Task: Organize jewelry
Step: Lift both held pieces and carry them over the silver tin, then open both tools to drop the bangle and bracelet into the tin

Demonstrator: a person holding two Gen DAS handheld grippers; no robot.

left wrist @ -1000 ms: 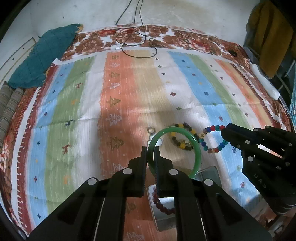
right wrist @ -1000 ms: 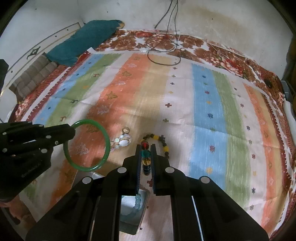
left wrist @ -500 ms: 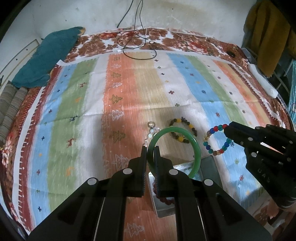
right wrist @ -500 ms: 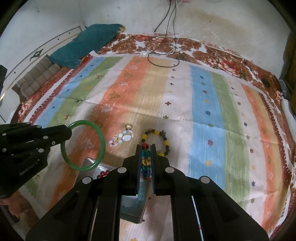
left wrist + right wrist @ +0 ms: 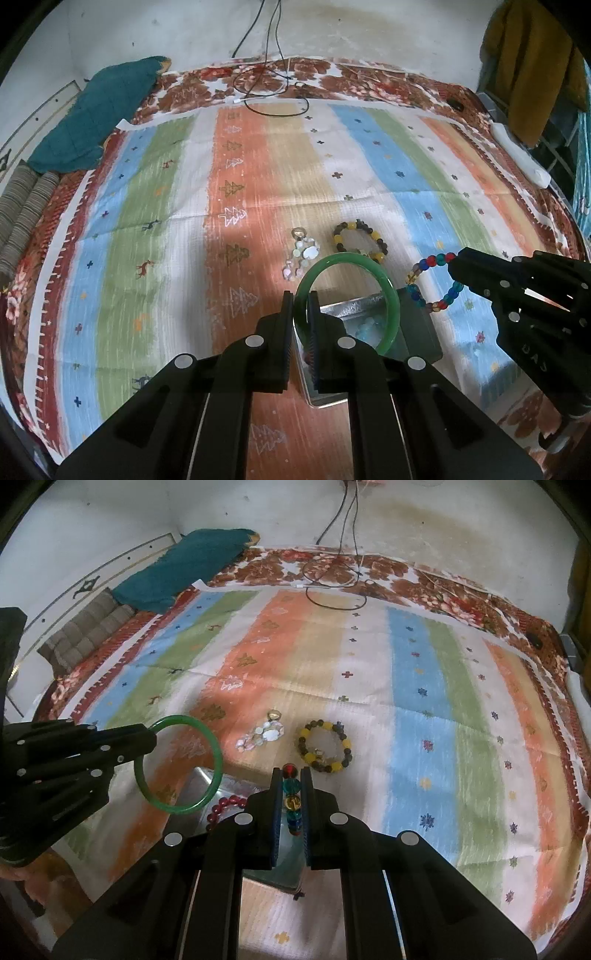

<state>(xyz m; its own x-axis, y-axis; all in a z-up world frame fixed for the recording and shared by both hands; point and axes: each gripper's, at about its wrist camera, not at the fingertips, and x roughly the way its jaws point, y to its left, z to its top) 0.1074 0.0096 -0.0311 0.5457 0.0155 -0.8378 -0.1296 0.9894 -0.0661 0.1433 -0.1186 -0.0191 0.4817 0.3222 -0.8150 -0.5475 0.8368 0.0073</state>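
My left gripper point(image 5: 302, 295) is shut on a green bangle point(image 5: 388, 288), held in the air above a shiny metal box point(image 5: 417, 325). My right gripper point(image 5: 292, 771) is shut on a multicolour bead bracelet point(image 5: 291, 794), also seen hanging at the right point(image 5: 424, 291) in the left wrist view. The box point(image 5: 225, 786) holds a red bead bracelet point(image 5: 225, 806) and pale blue beads point(image 5: 365, 326). On the striped cloth lie a yellow and dark bead bracelet point(image 5: 325, 747) and a shell piece with a ring point(image 5: 264, 734). The bangle point(image 5: 184, 764) and left gripper point(image 5: 149, 738) show at left in the right wrist view.
The striped cloth point(image 5: 166, 221) covers a floral bedspread point(image 5: 369, 79). A teal quilted cushion point(image 5: 96, 114) lies at the far left, black cables point(image 5: 273, 88) at the far edge, a white object point(image 5: 517, 155) at the right edge. Yellow garments point(image 5: 532, 59) hang at right.
Both grippers have drawn back toward the near side with their bracelets still held; the metal box now shows further under them, and the loose jewellery on the cloth sits further ahead.
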